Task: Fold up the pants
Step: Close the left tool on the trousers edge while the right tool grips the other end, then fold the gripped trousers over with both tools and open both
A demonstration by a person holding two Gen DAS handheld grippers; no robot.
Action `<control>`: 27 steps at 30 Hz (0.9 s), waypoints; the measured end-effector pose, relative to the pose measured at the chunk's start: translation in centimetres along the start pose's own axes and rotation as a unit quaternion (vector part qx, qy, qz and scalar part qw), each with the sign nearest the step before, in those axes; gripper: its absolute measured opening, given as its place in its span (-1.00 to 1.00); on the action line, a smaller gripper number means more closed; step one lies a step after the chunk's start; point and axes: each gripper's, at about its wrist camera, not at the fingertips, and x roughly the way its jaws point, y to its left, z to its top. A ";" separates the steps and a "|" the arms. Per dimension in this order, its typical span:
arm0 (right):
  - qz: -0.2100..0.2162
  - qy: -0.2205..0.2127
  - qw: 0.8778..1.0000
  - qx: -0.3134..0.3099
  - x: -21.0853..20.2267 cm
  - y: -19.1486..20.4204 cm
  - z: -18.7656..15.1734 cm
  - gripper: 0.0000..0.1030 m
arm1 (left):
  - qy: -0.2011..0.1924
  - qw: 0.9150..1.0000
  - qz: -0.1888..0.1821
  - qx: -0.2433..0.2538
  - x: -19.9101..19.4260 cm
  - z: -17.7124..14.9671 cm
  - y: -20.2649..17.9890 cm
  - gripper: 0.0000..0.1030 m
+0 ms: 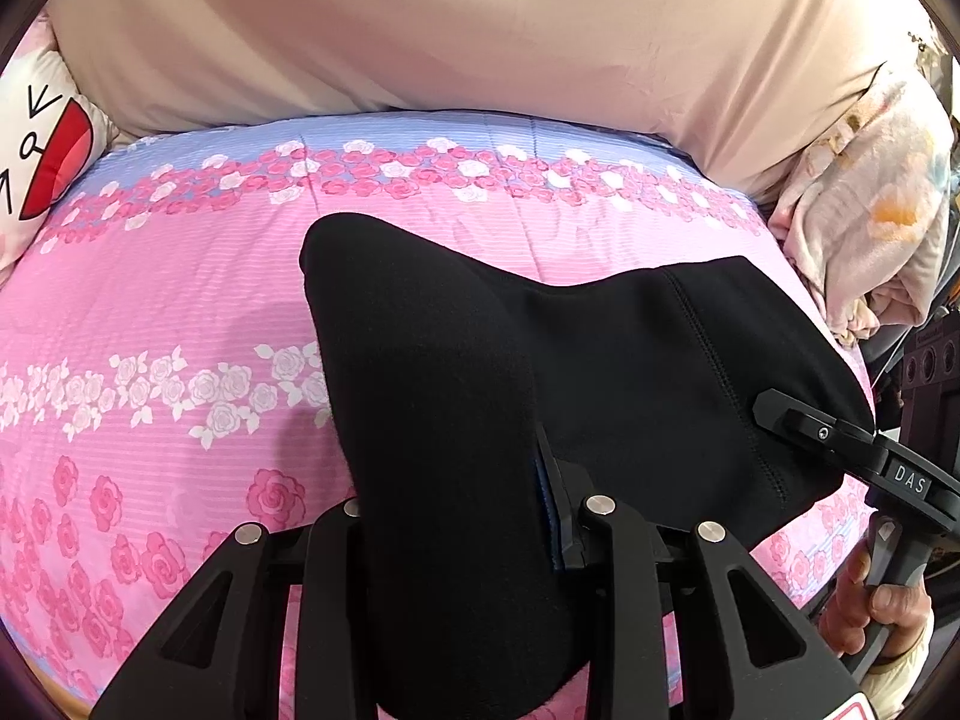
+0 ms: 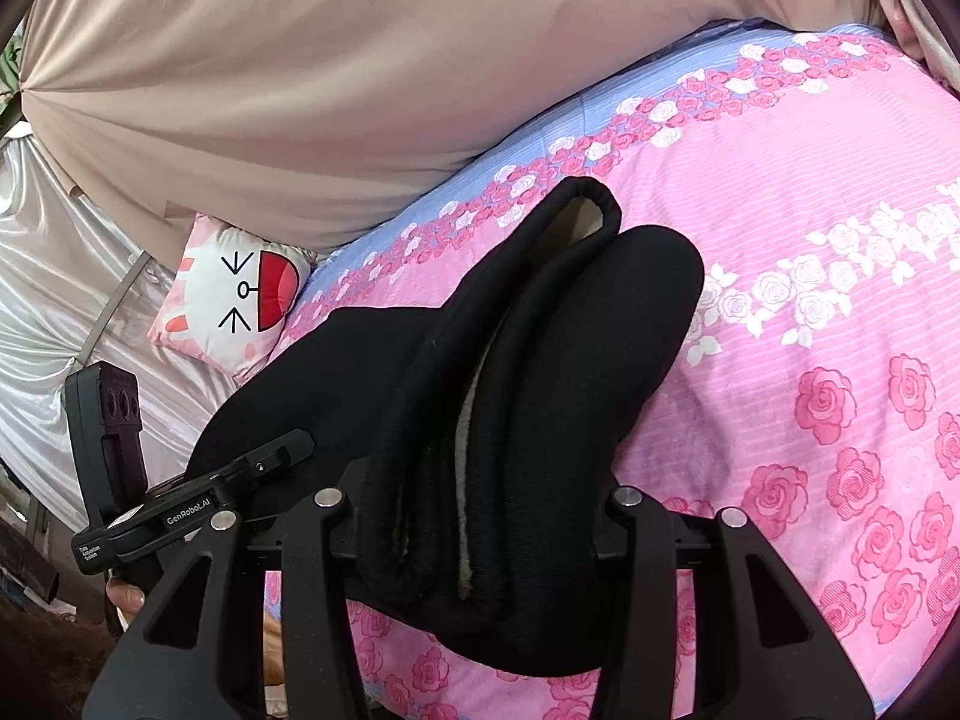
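You have both tools clamped on the black pants [image 1: 456, 420], left tool [image 1: 462, 534] and right tool [image 2: 480, 516], lifting them off the bed quilt [image 1: 150, 312] to fold.

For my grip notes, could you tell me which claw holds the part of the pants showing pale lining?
The right claw: the pants bunched in it show pale lining along their folds; the left claw holds plain black cloth.

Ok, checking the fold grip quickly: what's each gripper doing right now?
Left gripper: closed on the black pants.
Right gripper: closed on the pants' bunched edge.
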 end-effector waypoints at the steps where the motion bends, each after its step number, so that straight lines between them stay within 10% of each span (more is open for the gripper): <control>1: 0.000 0.000 1.000 0.000 0.1 0.1 0.0 -0.15 | 0.001 1.000 0.000 0.000 0.1 0.1 0.0 -0.47; 9: 0.001 -0.020 1.000 -0.015 -0.2 1.3 2.3 -0.15 | -0.013 1.000 -0.018 0.003 -0.2 2.3 0.5 -0.47; 18: 0.017 -0.096 0.992 -0.076 1.2 3.4 12.2 -0.15 | -0.109 0.993 -0.024 0.029 -0.1 11.5 0.8 -0.45; 27: 0.021 -0.079 0.995 -0.060 12.9 -4.4 18.1 -0.13 | -0.118 0.992 0.006 0.042 11.7 18.3 3.6 -0.42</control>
